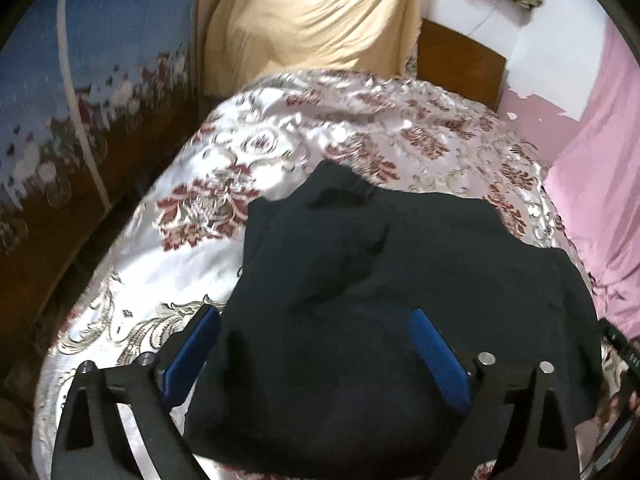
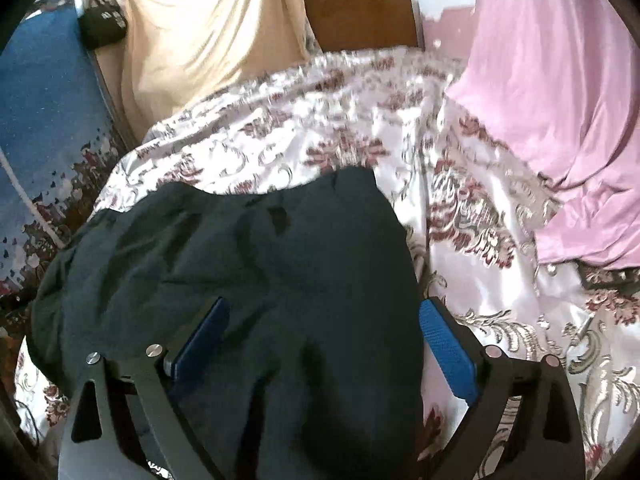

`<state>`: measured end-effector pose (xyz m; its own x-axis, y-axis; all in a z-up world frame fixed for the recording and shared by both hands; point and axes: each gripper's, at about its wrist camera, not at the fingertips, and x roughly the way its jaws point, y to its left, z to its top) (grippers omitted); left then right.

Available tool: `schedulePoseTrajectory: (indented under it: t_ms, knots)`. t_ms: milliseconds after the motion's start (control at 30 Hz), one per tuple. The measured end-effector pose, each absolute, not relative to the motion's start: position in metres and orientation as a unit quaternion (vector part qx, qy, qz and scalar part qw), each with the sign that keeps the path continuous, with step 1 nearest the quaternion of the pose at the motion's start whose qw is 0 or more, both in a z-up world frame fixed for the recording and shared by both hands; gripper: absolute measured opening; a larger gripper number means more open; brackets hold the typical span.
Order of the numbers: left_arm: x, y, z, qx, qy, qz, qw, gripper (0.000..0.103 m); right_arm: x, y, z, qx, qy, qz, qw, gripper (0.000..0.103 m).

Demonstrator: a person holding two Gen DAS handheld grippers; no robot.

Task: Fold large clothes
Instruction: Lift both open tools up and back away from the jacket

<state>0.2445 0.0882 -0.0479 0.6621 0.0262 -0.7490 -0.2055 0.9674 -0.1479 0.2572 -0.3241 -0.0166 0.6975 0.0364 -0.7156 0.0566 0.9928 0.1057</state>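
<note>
A large dark navy garment (image 1: 380, 280) lies bunched on the floral satin bedspread (image 1: 224, 168). It also shows in the right wrist view (image 2: 248, 264). My left gripper (image 1: 314, 312) is open, its blue pads (image 1: 436, 356) spread wide, with the garment's near left part between them. My right gripper (image 2: 324, 308) is open too, blue pads (image 2: 448, 352) wide apart over the garment's near right edge. No cloth is pinched in either.
A beige cloth (image 1: 316, 12) hangs at the head of the bed beside a wooden headboard (image 1: 460, 64). A pink cloth (image 2: 560, 100) lies on the right. A blue patterned sheet (image 1: 80, 80) hangs at left. A black bag (image 2: 102, 24) sits at the far left.
</note>
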Motion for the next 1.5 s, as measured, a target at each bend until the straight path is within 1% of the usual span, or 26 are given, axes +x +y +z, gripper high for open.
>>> schedulePoseTrajectory:
  t_ms: [267, 500, 700, 1000, 1500]
  knots:
    - [0.209, 0.05, -0.014, -0.077, 0.353, 0.034, 0.932, 0.102, 0.214, -0.299, 0.017, 0.034, 0.319, 0.003, 0.947, 0.095]
    - [0.169, 0.03, 0.005, -0.066, 0.301, 0.022, 0.951, 0.103, 0.175, -0.279, 0.039, 0.029, 0.278, 0.009, 0.96, 0.095]
    - [0.144, 0.014, 0.015, -0.04, 0.273, 0.019, 0.961, 0.103, 0.144, -0.266, 0.05, 0.026, 0.247, 0.012, 0.969, 0.095]
    - [0.122, 0.004, 0.02, -0.031, 0.241, 0.022, 0.97, 0.103, 0.112, -0.252, 0.061, 0.018, 0.214, 0.01, 0.977, 0.096]
    - [0.076, 0.007, 0.012, -0.005, 0.191, 0.041, 0.981, 0.103, 0.056, -0.215, 0.063, -0.001, 0.165, 0.0, 0.986, 0.096]
